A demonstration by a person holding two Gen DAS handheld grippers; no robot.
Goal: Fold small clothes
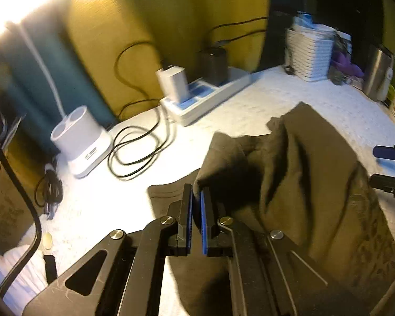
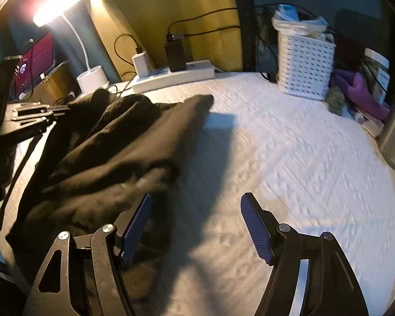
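The dark brown, crumpled cotton garment (image 1: 302, 173) is lying in a loose heap on the white textured table covering (image 2: 289, 158), with folds bunched up and part of it draped toward the left side of the surface. The left gripper (image 1: 196, 205) is pinching a fold of this cloth between its 2 blue-padded fingers, which are standing nearly together with only the thickness of fabric between them, so it is clamped on the garment. The right gripper (image 2: 196, 226) is hanging with its jaws spread wide, holding nothing; its left finger (image 2: 137, 226) is lying just beside or brushing the garment's near edge, though contact is hard to judge through the blur.

The step in hand looks like lifting and spreading the cloth so it can be laid flat before a fold. To do this well, the right claw is needing a matching edge or corner opposite the left pinch, gripping a single layer rather than a bunch, so both can be pulling the cloth taut and level. The white power strip (image 2: 171, 75), its black coiled cables (image 1: 134, 152) and the white perforated plastic basket (image 2: 304, 69) are sitting near the far edge, so the spread is best kept toward the near, open part of the covering.
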